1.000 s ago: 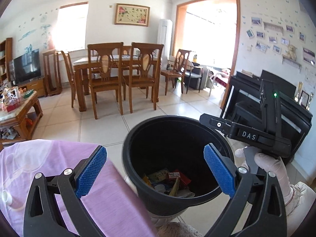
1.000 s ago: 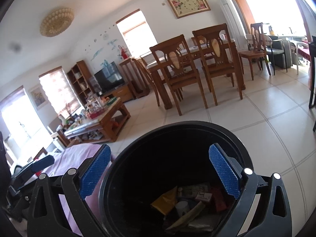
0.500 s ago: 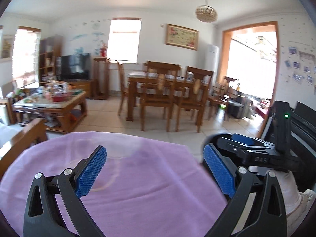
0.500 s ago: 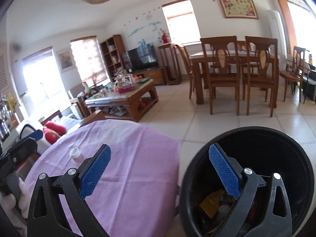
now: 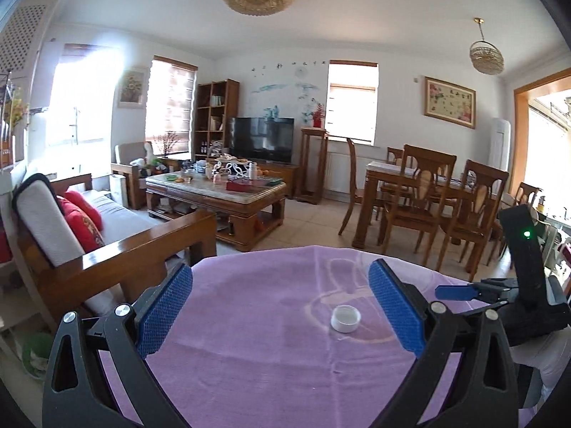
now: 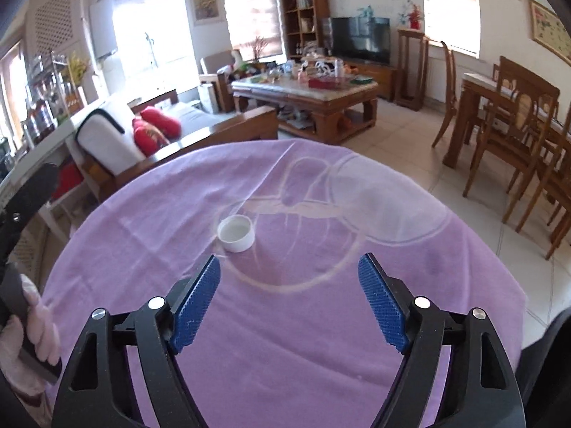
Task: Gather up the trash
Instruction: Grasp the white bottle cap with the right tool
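Note:
A small white bottle cap (image 5: 345, 318) (image 6: 236, 232) lies open side up on the round table's purple cloth (image 5: 249, 356) (image 6: 321, 339). In the left wrist view my left gripper (image 5: 280, 269) is open over the cloth; the cap sits just inside its right finger, untouched. My right gripper (image 6: 289, 259) hangs tilted down over the cloth with the cap ahead of its left fingertip; its jaws are closing with nothing between them. It also shows at the right edge of the left wrist view, right gripper (image 5: 464, 290), held by a gloved hand. The trash bin is out of view.
A wooden-armed sofa with red cushions (image 5: 82, 221) stands left of the table. Beyond it are a cluttered coffee table (image 5: 214, 192), a TV (image 5: 262, 139) and, at the right, a dining table with chairs (image 5: 428, 196). Tiled floor (image 6: 410, 142) lies between.
Both views have swung left, from the black bin with trash in it onto the purple table. The bin has left view, the white cap has come in. The right jaws have narrowed a little.

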The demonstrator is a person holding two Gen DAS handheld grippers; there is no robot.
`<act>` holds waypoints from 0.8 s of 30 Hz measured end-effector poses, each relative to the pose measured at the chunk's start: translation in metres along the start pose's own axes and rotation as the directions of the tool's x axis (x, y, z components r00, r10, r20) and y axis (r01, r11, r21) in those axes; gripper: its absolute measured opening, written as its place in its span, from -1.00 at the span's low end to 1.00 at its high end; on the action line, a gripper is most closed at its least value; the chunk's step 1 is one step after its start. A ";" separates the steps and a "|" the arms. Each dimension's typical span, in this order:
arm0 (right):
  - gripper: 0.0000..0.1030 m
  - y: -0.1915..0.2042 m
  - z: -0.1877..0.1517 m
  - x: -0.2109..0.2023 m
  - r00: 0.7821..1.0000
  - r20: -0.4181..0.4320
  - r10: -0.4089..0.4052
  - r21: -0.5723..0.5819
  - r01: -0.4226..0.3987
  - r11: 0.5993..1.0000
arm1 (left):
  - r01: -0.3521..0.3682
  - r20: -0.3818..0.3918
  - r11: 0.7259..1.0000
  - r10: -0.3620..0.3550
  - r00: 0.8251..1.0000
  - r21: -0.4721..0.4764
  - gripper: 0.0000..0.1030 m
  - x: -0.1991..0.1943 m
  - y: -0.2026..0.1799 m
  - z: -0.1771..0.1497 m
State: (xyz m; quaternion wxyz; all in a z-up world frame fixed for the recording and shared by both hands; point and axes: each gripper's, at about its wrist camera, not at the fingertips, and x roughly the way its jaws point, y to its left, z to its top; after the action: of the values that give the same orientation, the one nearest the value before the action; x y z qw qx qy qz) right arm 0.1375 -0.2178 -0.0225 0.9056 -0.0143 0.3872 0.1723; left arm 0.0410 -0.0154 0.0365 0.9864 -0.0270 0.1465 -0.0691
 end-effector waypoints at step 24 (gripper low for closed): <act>-0.30 0.022 0.015 0.074 0.992 -0.124 0.022 -0.068 -0.031 0.997 | -0.027 -0.091 0.999 0.025 0.995 -0.022 0.90 0.013 0.014 -0.012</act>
State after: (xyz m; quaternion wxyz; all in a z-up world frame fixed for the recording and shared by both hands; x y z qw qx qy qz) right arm 0.1882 -0.1725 -0.0617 0.8766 -0.0511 0.4362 0.1965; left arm 0.0516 -0.0040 0.0199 0.9792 -0.0333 0.1924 -0.0556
